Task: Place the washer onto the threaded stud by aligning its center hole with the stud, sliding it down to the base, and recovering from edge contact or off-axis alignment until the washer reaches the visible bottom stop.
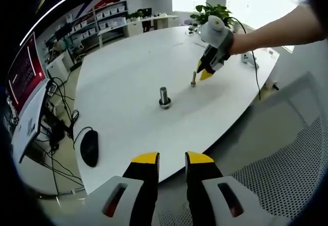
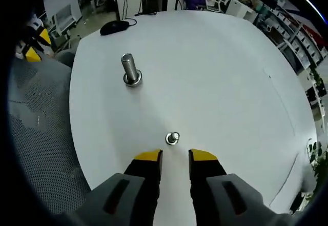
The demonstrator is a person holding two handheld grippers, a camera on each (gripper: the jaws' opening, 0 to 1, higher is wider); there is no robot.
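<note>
On the white round table (image 1: pixel 128 67) stands a thick threaded metal stud (image 1: pixel 164 96) with a wider ring at its foot, also seen as the stud (image 2: pixel 131 69) at the upper left. A smaller upright metal pin (image 1: pixel 193 78) stands to its right. From above, this small pin (image 2: pixel 172 138) shows a round ring around it, just ahead of my right gripper (image 2: pixel 176 157), which is open and holds nothing. A person's hand holds that right gripper (image 1: pixel 205 72) beside the small pin. My left gripper (image 1: pixel 172 159) is open and hangs off the table's near edge.
A black mouse (image 1: pixel 89 147) with its cable lies near the table's left edge, the same mouse (image 2: pixel 114 27) at the far side. A grey mesh chair (image 1: pixel 279 169) sits under my left gripper. A potted plant (image 1: pixel 215 12) and shelves stand behind.
</note>
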